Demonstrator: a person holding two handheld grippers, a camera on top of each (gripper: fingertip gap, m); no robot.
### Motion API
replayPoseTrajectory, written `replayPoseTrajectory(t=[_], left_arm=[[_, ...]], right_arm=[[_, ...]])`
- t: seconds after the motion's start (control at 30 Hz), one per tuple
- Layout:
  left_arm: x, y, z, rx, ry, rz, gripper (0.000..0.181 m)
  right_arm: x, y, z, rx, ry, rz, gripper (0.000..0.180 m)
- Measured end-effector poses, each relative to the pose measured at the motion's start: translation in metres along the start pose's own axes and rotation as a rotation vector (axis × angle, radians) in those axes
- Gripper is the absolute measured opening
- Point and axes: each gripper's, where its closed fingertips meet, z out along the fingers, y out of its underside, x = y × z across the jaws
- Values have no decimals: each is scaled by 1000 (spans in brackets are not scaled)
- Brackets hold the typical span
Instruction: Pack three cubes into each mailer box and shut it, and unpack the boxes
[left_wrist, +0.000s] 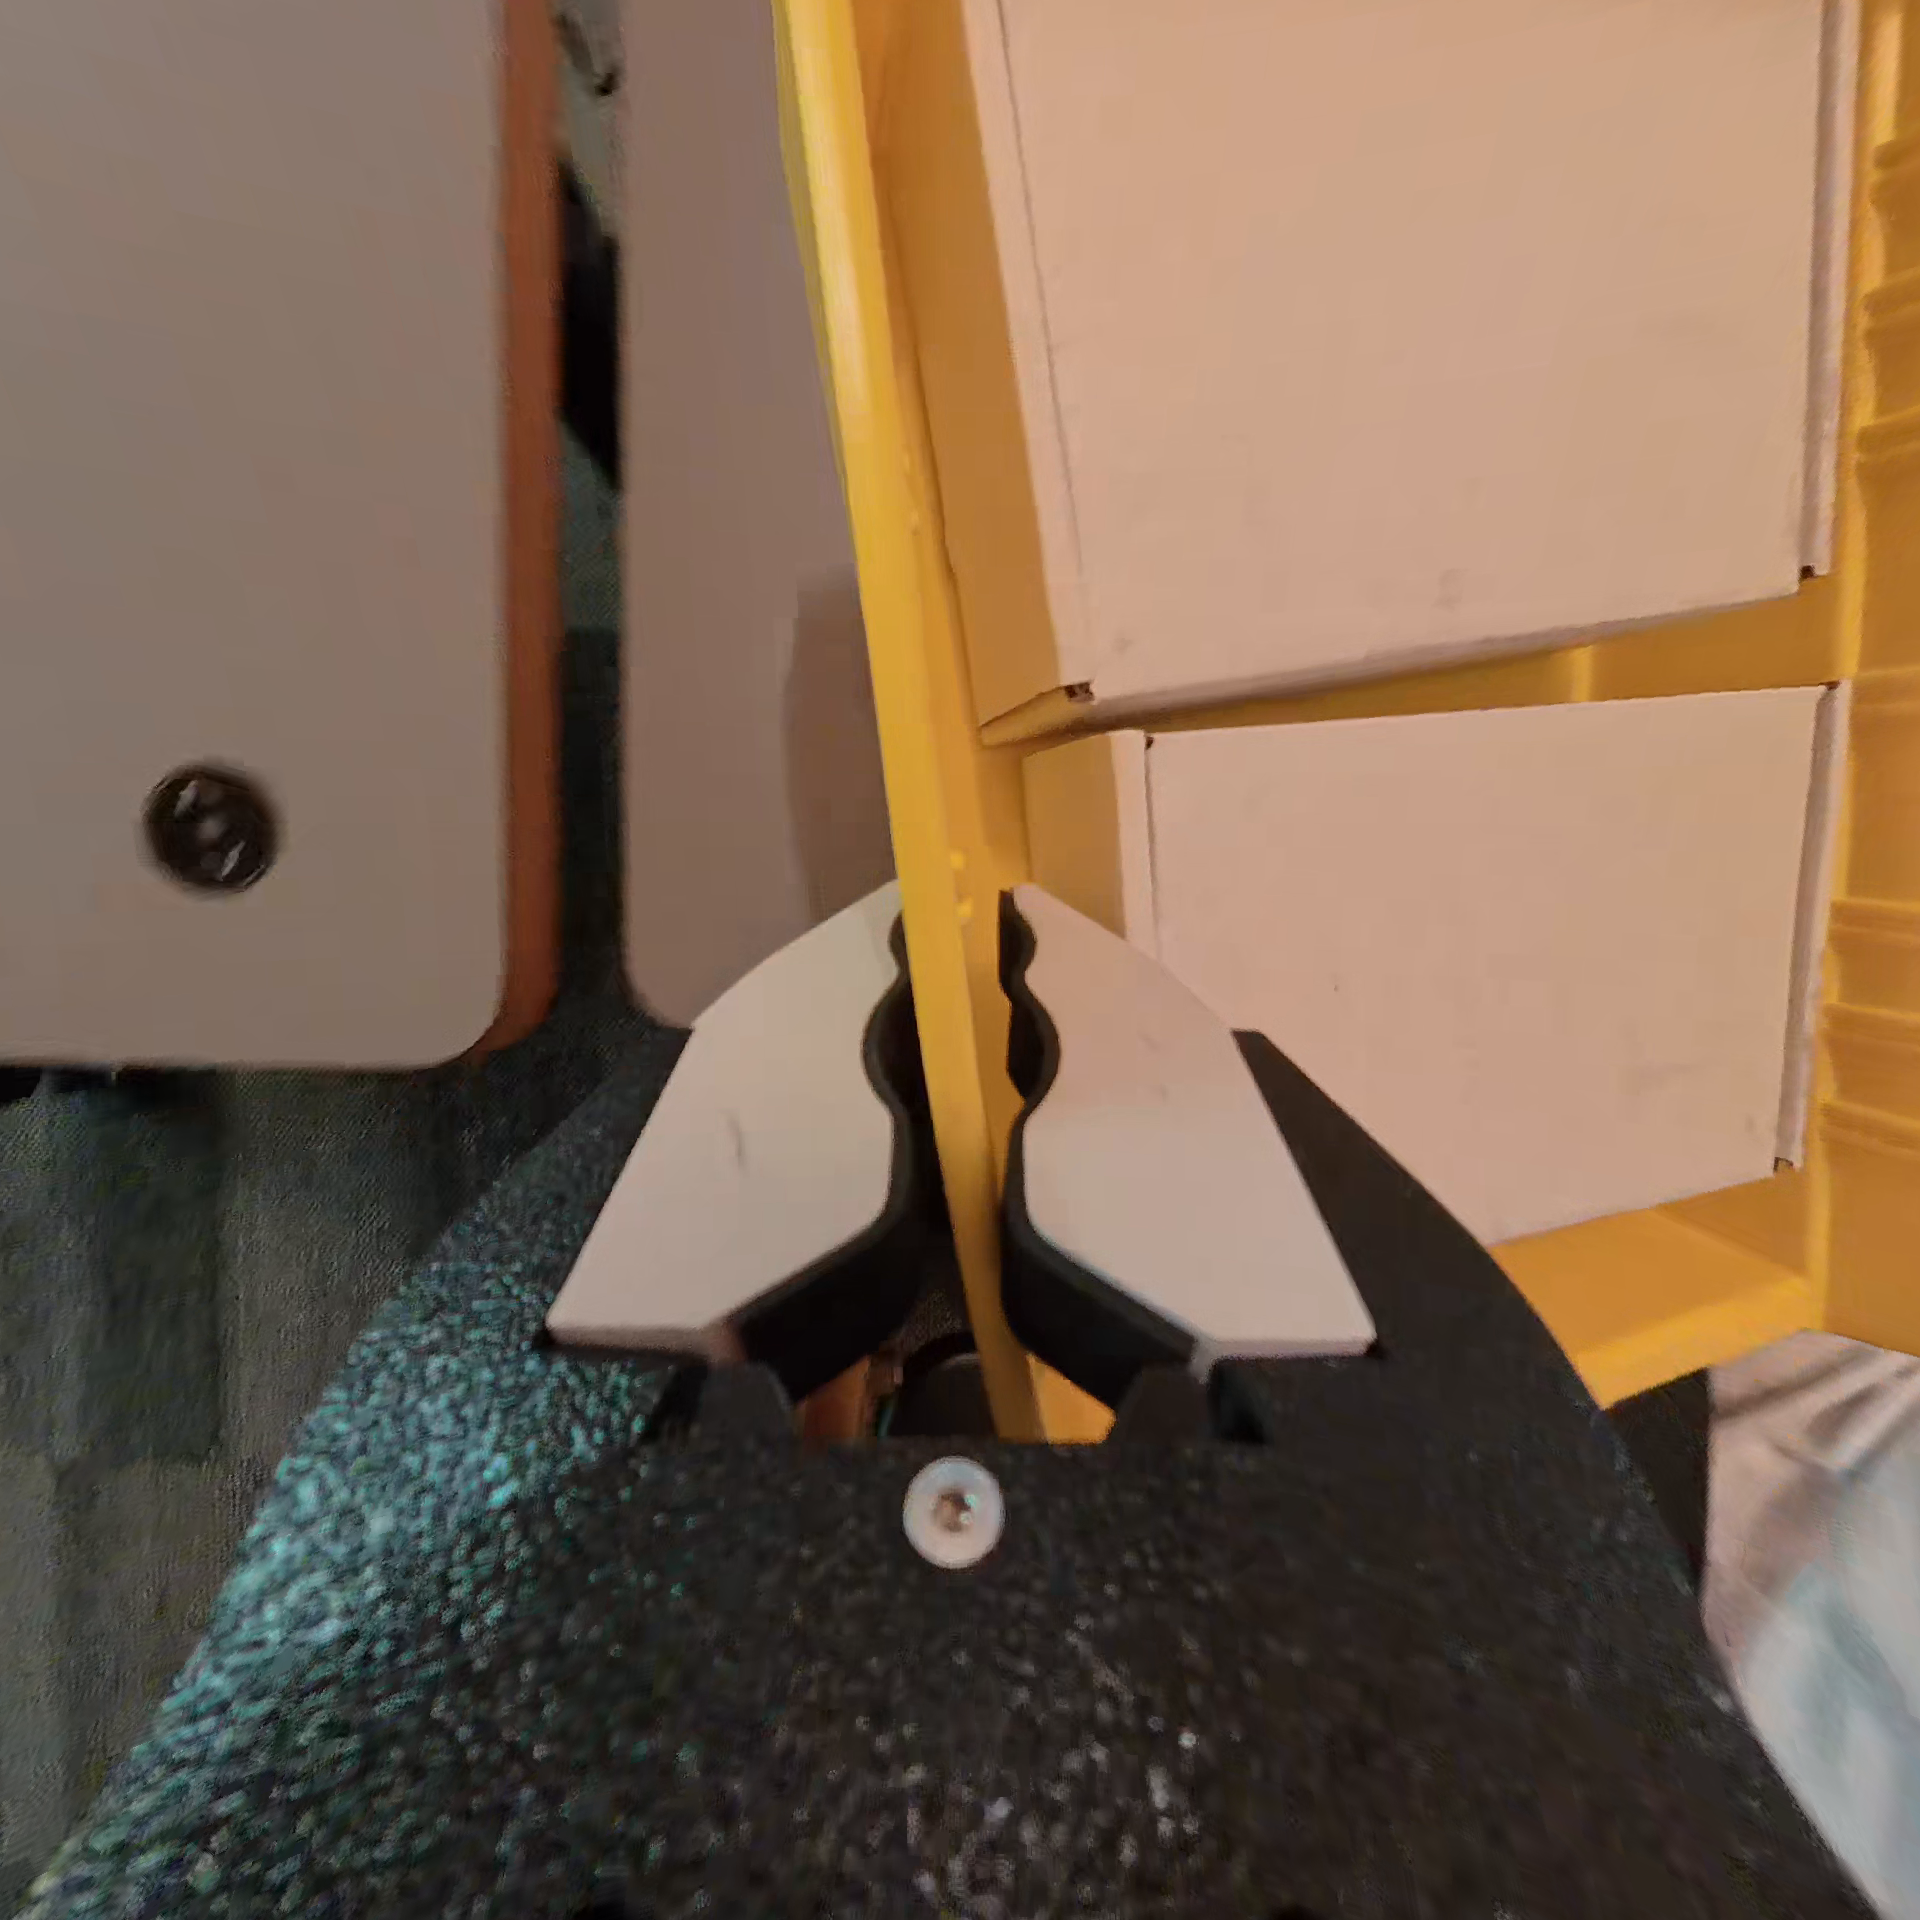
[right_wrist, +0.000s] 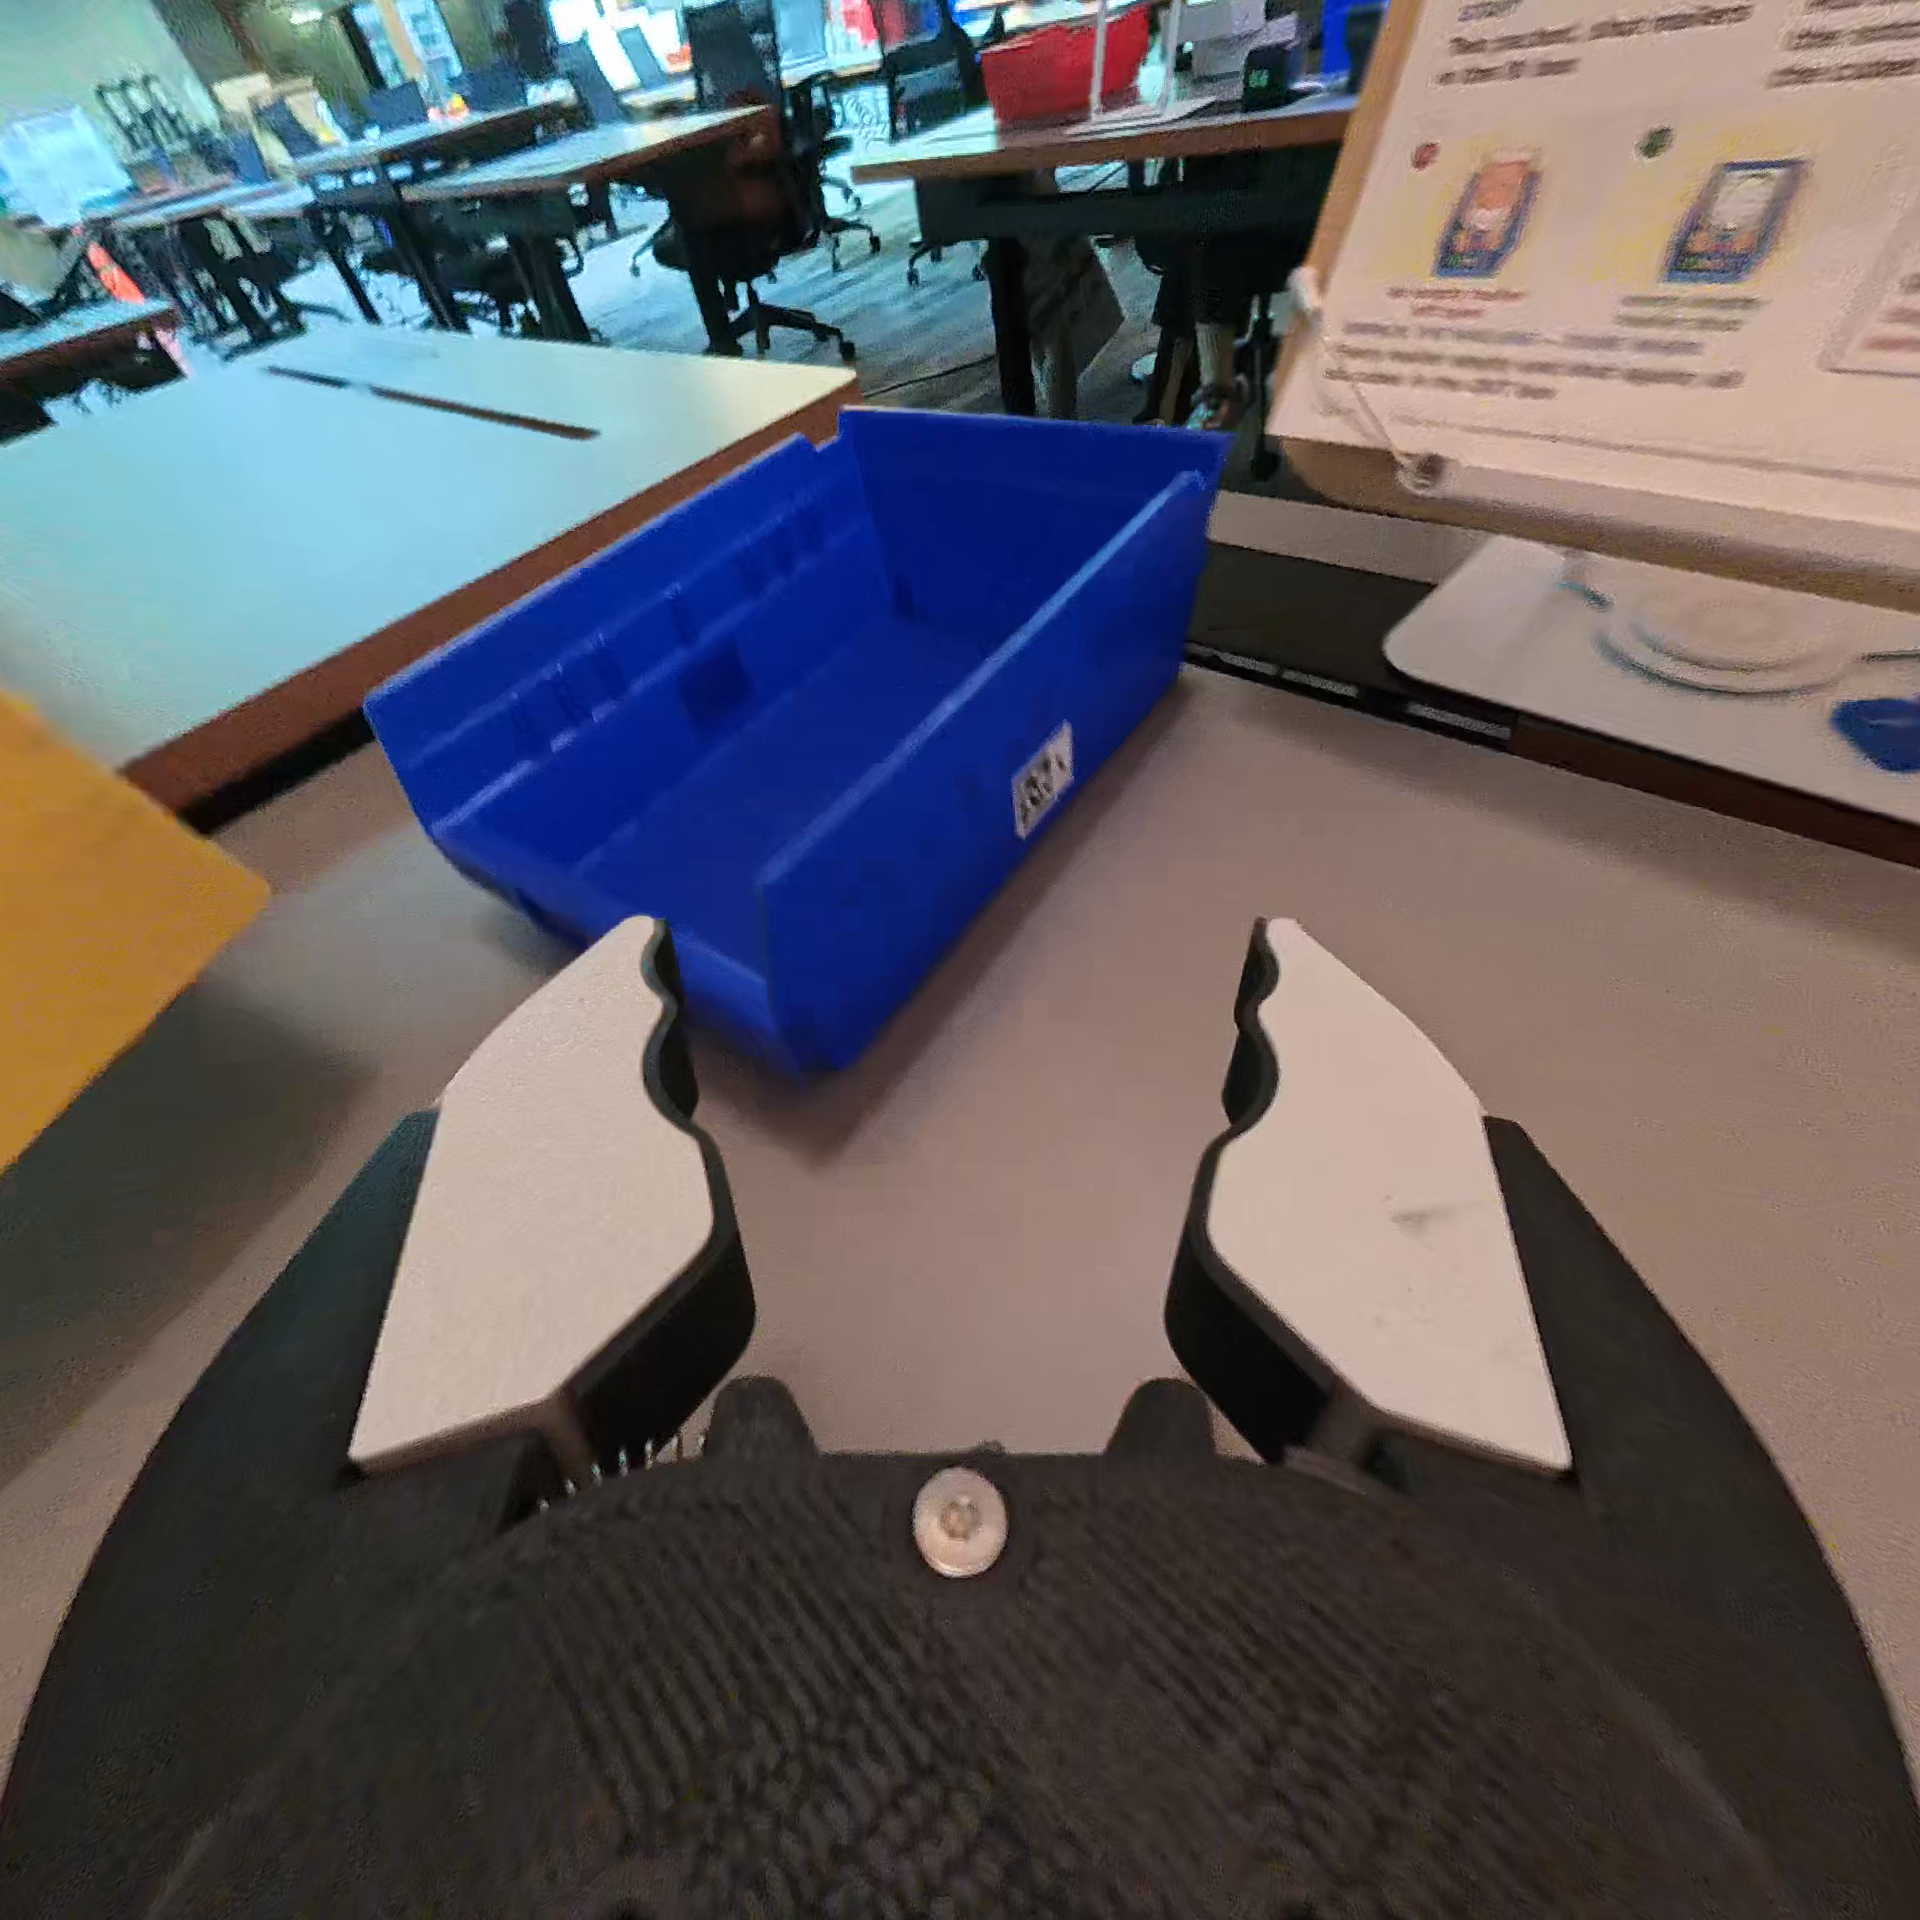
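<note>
My left gripper is shut on the thin side wall of a yellow bin, one finger on each side of the wall. Two closed white mailer boxes sit side by side in that bin, one farther and one nearer. My right gripper is open and empty, just above the grey table. An empty blue bin stands right in front of it. A corner of the yellow bin shows at the left edge of the right wrist view. No cubes are in view.
A board with an instruction sheet stands at the right on a white base. Another table lies beyond a gap to the left. White panels with wooden edges and carpet lie left of the yellow bin. Left tips to right tips: about 45 cm.
</note>
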Motion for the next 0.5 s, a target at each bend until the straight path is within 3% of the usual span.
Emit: replayPoseTrajectory(t=[0.13, 0.2, 0.3, 0.4, 0.5], left_arm=[[-38, 31, -3, 4, -69, -69, 13], [-44, 44, -1, 1, -69, -95, 13], [-48, 57, 1, -14, -52, -112, 13], [-51, 60, 0, -12, -63, -99, 13], [-54, 57, 1, -9, -79, -99, 13]], right_arm=[[-23, -6, 65, -35, 120, -8, 100], [-15, 2, 90, -96, 239, -50, 88], [-17, 25, 118, -221, 256, -50, 80], [-15, 34, 131, -219, 215, -54, 43], [3, 35, 126, -224, 210, -94, 30]])
